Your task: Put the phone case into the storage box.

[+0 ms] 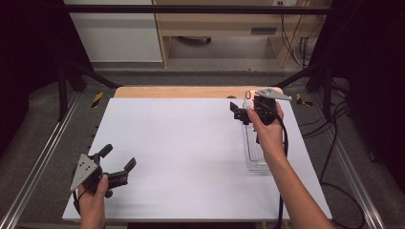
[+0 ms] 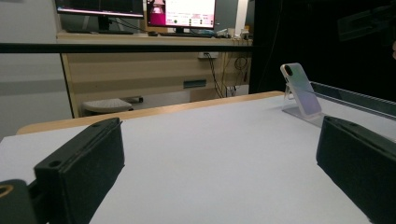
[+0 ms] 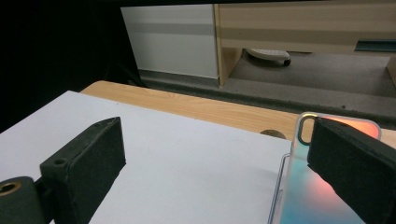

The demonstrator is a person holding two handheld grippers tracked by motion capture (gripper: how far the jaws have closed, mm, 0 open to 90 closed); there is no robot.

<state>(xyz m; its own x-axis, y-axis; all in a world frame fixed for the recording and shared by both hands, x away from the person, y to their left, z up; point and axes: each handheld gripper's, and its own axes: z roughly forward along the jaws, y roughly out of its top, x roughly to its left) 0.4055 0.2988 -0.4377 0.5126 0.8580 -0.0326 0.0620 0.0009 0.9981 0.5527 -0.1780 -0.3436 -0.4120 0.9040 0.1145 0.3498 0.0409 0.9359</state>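
Right gripper hovers wide open at the table's far right edge, one jaw already in front of the iridescent phone case leaning on its clear stand. Left gripper waits near the front left, also spread wide. Best move now, I'd say: centre the case between the jaws before closing, and squeeze gently so the stand doesn't tip.

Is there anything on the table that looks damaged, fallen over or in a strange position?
Nothing stands out. The phone case leans upright on its clear stand at the far right of the white table, with no visible damage. The right gripper is open beside the case. The left gripper is open, near the front edge.
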